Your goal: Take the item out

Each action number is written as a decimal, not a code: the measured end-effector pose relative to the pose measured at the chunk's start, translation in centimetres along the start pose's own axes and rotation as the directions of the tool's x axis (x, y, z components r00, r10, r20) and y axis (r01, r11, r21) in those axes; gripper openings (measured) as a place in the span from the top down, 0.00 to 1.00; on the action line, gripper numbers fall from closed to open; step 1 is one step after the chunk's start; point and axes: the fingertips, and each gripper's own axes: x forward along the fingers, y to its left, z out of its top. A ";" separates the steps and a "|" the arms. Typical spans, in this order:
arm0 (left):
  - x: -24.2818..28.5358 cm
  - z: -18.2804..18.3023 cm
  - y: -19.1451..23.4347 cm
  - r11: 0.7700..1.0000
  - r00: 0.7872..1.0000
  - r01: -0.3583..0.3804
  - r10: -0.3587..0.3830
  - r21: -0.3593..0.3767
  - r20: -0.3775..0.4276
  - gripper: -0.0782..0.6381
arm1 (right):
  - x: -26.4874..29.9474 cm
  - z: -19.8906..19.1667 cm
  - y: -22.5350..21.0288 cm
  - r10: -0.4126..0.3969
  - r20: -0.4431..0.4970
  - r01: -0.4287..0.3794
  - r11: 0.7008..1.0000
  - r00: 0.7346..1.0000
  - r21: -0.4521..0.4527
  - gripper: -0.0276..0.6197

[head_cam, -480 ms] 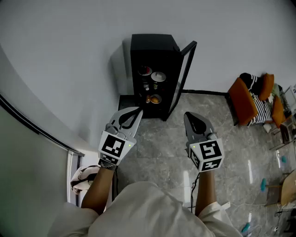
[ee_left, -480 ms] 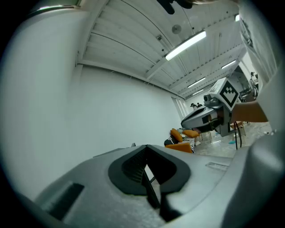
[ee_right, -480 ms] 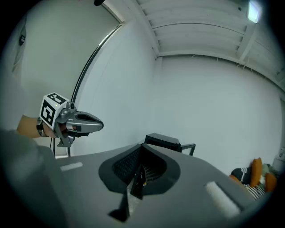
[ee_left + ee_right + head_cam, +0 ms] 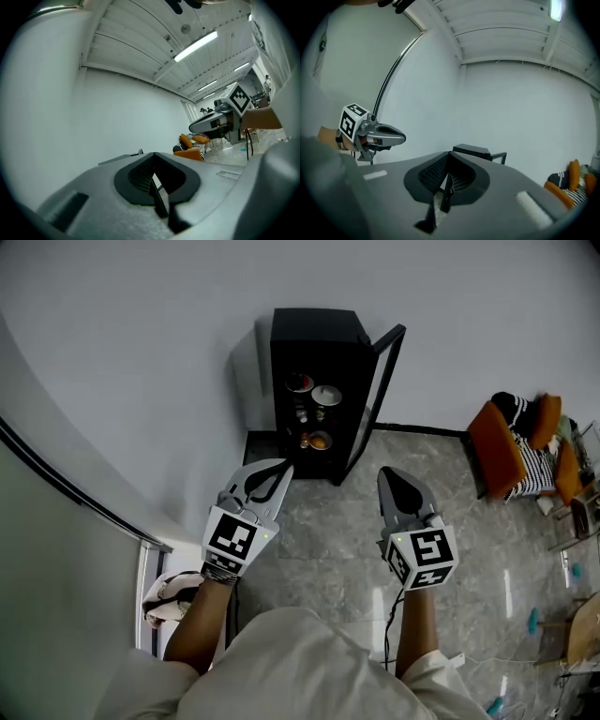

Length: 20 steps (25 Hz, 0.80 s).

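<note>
A black cabinet (image 4: 317, 343) stands against the white wall with its glass door (image 4: 379, 401) swung open to the right. Its shelves hold two bowls (image 4: 326, 395) and an orange item (image 4: 318, 440) lower down. My left gripper (image 4: 284, 467) is shut and empty, level, a short way in front of the cabinet's lower left. My right gripper (image 4: 384, 474) is also shut and empty, in front of the door's foot. In the right gripper view the shut jaws (image 4: 449, 154) point at the cabinet (image 4: 474, 151), with the left gripper (image 4: 377, 135) alongside. In the left gripper view my left gripper (image 4: 154, 155) faces the bare wall.
An orange chair (image 4: 499, 448) with striped cloth stands on the marble floor (image 4: 319, 549) at the right; the same orange chair (image 4: 193, 149) shows in the left gripper view. A curved wall edge (image 4: 75, 493) runs along the left. A cable (image 4: 392, 620) hangs under the right gripper.
The head view has slid very slightly to the right; both grippers stay shut and in nearly the same places before the cabinet.
</note>
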 end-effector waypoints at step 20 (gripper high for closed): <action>0.7 0.0 -4.3 0.999 0.998 -0.050 0.049 -0.011 -0.026 0.89 | -2.7 -1.0 -1.9 0.067 0.044 -0.065 0.996 0.997 -0.057 0.95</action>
